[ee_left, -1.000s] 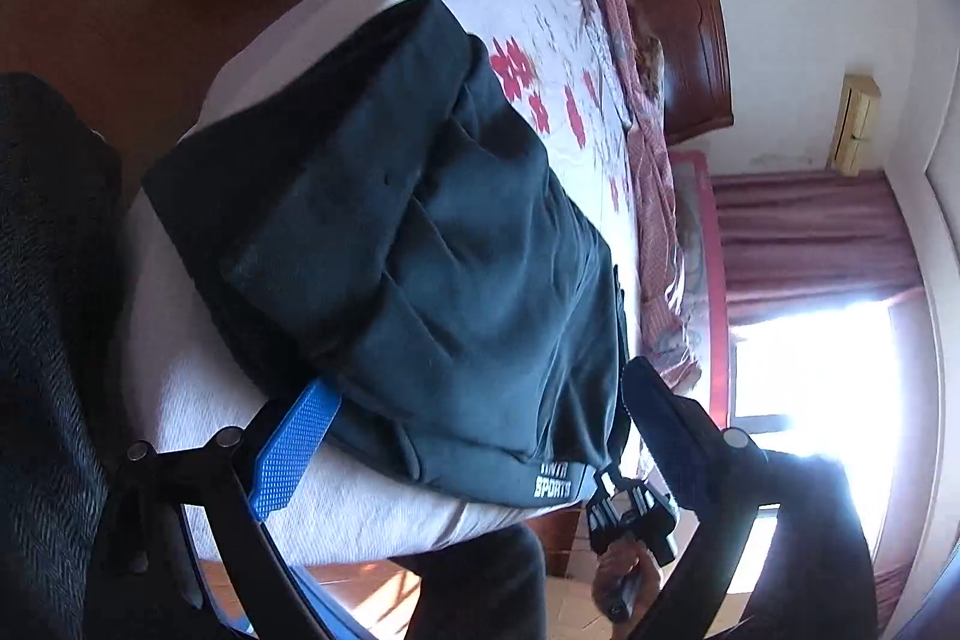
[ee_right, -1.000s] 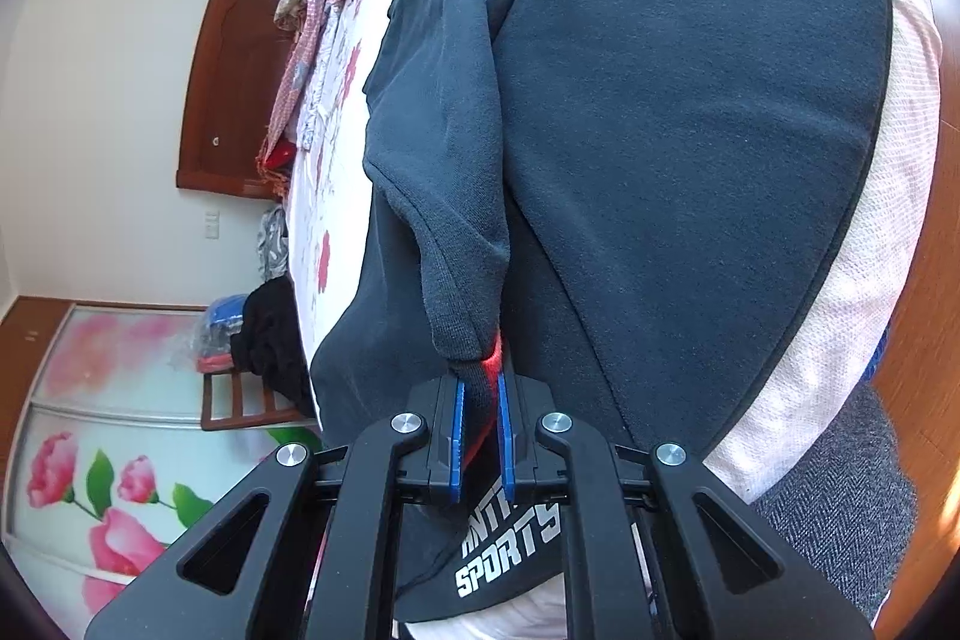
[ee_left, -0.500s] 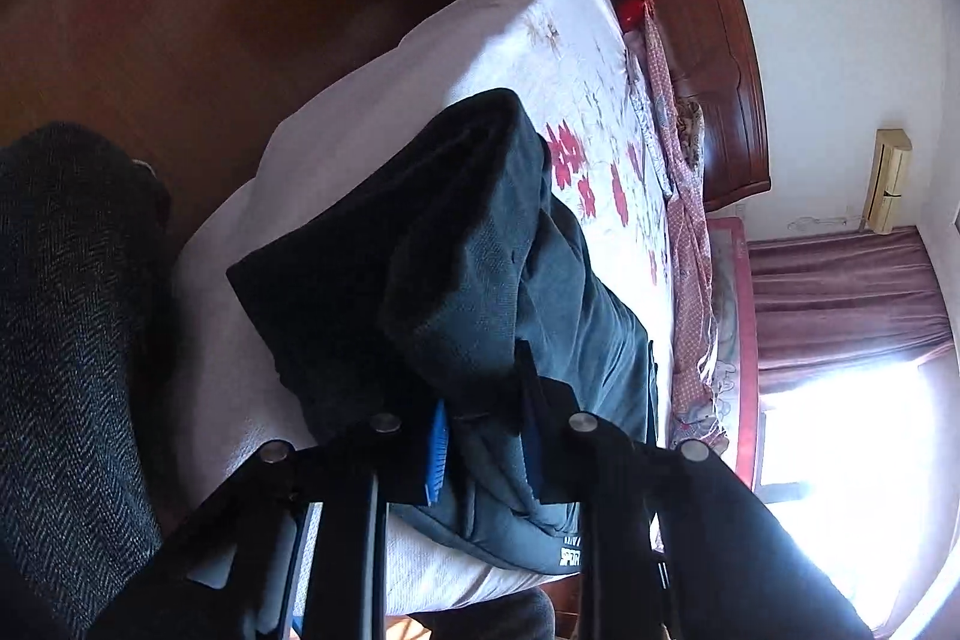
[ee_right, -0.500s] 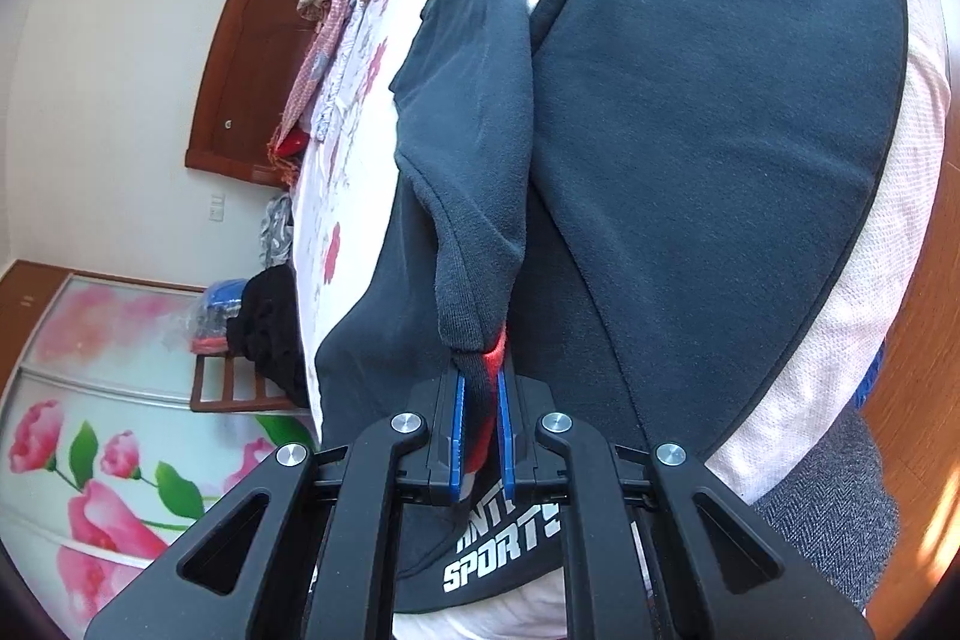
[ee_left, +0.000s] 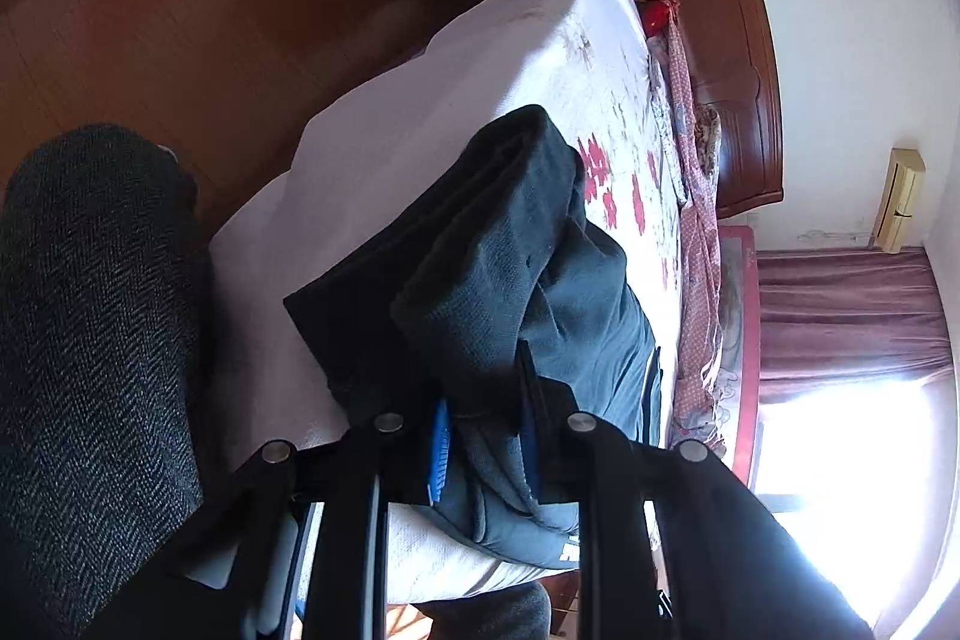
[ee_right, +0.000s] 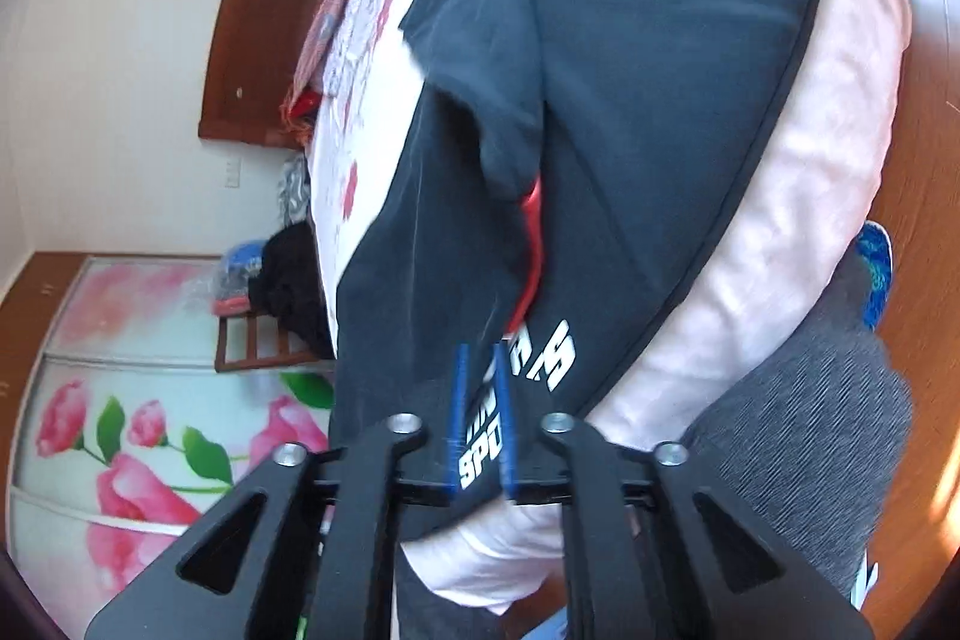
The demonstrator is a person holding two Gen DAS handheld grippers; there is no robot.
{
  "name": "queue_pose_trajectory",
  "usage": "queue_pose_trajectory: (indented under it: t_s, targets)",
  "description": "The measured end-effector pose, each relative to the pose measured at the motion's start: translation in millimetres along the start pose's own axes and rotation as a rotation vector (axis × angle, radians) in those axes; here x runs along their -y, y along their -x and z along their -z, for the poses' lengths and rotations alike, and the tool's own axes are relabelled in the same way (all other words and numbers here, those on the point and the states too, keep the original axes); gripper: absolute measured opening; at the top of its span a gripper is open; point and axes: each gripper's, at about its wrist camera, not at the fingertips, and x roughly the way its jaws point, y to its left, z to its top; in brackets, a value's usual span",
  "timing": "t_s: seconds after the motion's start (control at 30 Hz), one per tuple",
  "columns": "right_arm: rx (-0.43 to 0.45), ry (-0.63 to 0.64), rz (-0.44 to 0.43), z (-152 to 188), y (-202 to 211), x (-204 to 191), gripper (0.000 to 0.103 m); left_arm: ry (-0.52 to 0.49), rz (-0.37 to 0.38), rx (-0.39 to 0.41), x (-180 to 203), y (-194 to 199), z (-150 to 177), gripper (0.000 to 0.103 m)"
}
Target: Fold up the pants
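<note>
Dark blue-grey pants [ee_left: 528, 250] lie on the bed [ee_left: 450, 112] near its foot edge. My left gripper [ee_left: 483, 430] is shut on a thick fold of the pants, which is lifted a little off the sheet. In the right wrist view the pants [ee_right: 660, 70] spread wide, with white "SPORTS" lettering [ee_right: 555, 358] on the waistband. My right gripper [ee_right: 483, 418] is opening. Its blue pads [ee_right: 459, 412] stand apart in front of the waistband and press on nothing. A raised fold with a red cord [ee_right: 531, 232] lies just beyond them.
A person's leg in grey herringbone trousers [ee_left: 90, 340] stands against the bed edge [ee_right: 810, 160]. A wooden headboard [ee_left: 732, 58] and a red patterned blanket [ee_left: 696, 244] line the far side. A wardrobe with painted roses [ee_right: 120, 400] and a chair piled with clothes [ee_right: 282, 292] stand past the bed.
My left gripper went from open at the pants' edge to shut on a fold and drew it up. My right gripper let go of the fold with the red cord and backed off.
</note>
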Motion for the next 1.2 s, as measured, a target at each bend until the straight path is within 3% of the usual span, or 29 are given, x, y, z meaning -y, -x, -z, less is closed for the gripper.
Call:
queue_pose_trajectory:
  t_s: [0.07,0.23,0.4,0.43,0.47,0.57,0.7,0.9,1.07,1.17,1.2]
  targets:
    - [-0.052,-0.015,-0.036,5.2,-21.3,-3.6,0.04,-0.004,0.026,-0.001,9.9,5.0,-1.9,0.018]
    - [-0.085,-0.08,-0.011,7.0,-57.4,1.0,0.04,-0.043,0.098,0.013,41.3,17.4,-8.2,0.018]
    - [-0.017,-0.079,-0.025,5.8,-65.3,-4.4,0.041,-0.081,0.121,0.015,53.8,21.9,-11.6,0.018]
    - [-0.015,-0.055,-0.037,5.1,-66.5,-6.1,0.029,-0.086,0.116,0.016,54.7,20.8,-13.3,0.018]
    - [-0.021,-0.029,-0.038,4.9,-67.8,-10.4,0.008,-0.084,0.111,0.016,52.4,20.9,-14.1,0.018]
    - [-0.012,0.112,-0.041,7.7,-58.2,-37.9,0.008,-0.089,0.087,0.023,44.2,25.4,-15.9,0.018]
    - [-0.041,0.199,-0.03,19.3,-37.0,-51.4,0.008,-0.099,0.043,0.04,27.9,34.7,-19.3,0.018]
    - [-0.112,0.164,0.053,41.8,-34.5,-16.8,0.008,-0.1,-0.034,0.013,3.4,28.1,-16.0,0.018]
    - [-0.115,0.152,0.097,53.0,-42.5,-4.0,0.008,-0.126,-0.095,0.011,-15.5,24.3,-12.5,0.019]
    - [-0.145,0.142,0.149,51.1,-53.9,-9.2,0.01,-0.154,-0.119,0.006,-17.5,20.7,-13.2,0.023]
    - [-0.159,0.135,0.155,49.1,-54.5,-10.2,0.011,-0.156,-0.138,0.001,-16.8,21.6,-13.9,0.032]
